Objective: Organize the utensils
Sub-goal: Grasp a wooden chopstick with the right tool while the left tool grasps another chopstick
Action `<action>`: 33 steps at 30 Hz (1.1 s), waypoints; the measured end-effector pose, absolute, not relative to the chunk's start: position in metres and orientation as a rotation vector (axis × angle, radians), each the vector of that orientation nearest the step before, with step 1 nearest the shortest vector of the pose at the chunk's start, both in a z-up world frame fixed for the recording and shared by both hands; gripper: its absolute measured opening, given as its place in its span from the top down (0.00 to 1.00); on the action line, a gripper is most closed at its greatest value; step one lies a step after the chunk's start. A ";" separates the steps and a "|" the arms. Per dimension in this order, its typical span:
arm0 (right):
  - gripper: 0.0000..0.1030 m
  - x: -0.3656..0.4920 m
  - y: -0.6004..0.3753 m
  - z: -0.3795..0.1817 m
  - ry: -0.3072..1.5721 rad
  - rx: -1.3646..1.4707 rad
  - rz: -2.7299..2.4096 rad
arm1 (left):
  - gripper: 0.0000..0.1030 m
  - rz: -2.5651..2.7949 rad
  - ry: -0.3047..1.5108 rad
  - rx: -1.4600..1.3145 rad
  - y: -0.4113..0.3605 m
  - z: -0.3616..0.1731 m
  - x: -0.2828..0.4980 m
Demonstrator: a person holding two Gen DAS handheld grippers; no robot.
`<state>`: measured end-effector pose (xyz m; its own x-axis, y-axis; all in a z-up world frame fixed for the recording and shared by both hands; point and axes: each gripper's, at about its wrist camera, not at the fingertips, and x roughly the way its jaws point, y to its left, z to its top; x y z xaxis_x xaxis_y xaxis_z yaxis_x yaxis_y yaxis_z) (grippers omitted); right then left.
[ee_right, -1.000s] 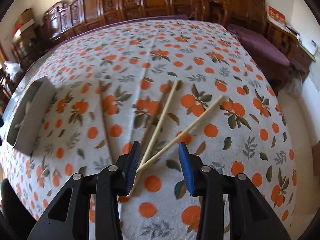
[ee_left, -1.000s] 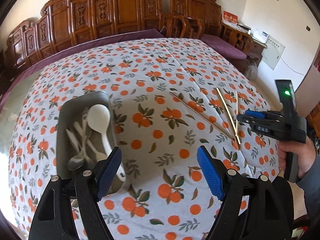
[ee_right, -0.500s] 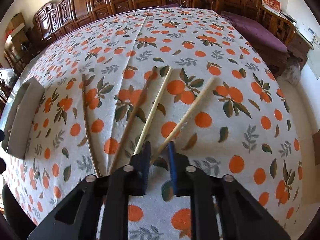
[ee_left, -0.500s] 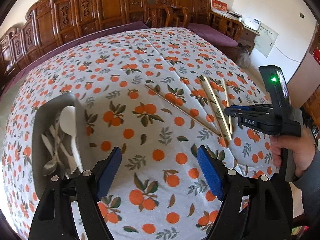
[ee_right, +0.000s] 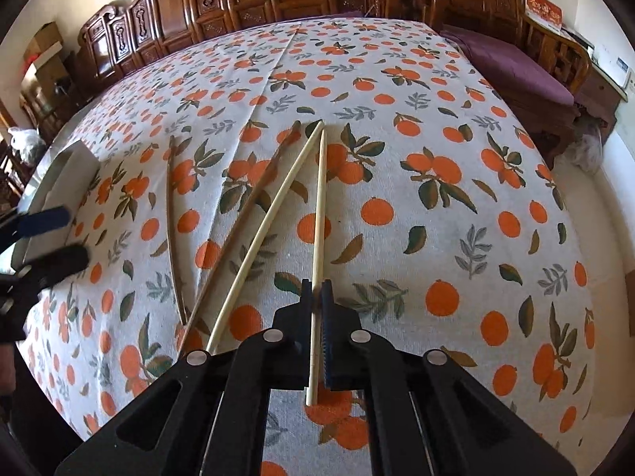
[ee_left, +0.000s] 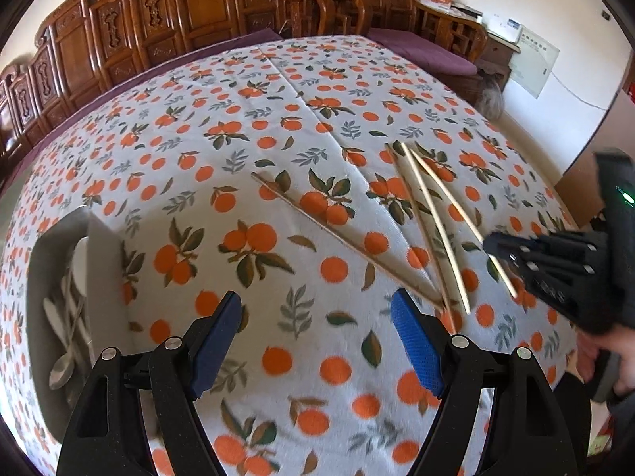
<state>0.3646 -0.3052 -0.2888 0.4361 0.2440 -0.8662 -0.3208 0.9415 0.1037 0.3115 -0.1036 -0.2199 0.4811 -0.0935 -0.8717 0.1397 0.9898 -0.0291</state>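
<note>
Spoons (ee_left: 65,329) already lie in the grey tray (ee_left: 101,261) at the surface's left edge; four chopsticks remain out. The right tongs (ee_right: 316,297) are clenched on one pale chopstick (ee_right: 319,214); the left tongs (ee_left: 315,317) hang released, grasping nothing.

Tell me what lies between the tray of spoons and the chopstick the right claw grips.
In the right wrist view, three loose chopsticks lie on the tablecloth between tray and gripped chopstick.

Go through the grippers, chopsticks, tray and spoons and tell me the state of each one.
Right gripper: jaws shut on the rightmost pale chopstick.
Rightmost pale chopstick: clamped near its close end.
Second pale chopstick: loose on the tablecloth.
Two dark chopsticks: loose on the tablecloth.
Left gripper: jaws open, nothing between them.
Grey tray: on the table, holding spoons.
Spoons: lying in the tray.
</note>
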 end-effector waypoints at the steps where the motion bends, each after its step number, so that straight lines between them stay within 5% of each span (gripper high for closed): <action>1: 0.95 0.364 -0.307 -0.289 1.063 -0.072 0.355 | 0.28 -0.141 1.064 0.042 -0.105 -0.223 0.316; 5: 0.95 0.362 -0.309 -0.290 1.050 -0.068 0.366 | 0.29 -0.128 1.084 0.032 -0.112 -0.232 0.331; 20: 0.99 0.363 -0.323 -0.272 0.998 -0.055 0.378 | 0.58 -0.107 1.167 0.003 -0.137 -0.256 0.359; 27: 1.00 0.362 -0.323 -0.265 0.980 -0.055 0.385 | 0.89 -0.094 1.176 0.021 -0.127 -0.256 0.353; 33: 0.99 0.362 -0.324 -0.272 0.982 -0.024 0.415 | 0.96 -0.108 1.186 0.004 -0.115 -0.255 0.345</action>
<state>0.3621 -0.3236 -0.2721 0.4836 0.3298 -0.8108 -0.3514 0.9215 0.1653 0.3445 -0.1145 -0.2551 0.3708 -0.0819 -0.9251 0.0865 0.9948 -0.0534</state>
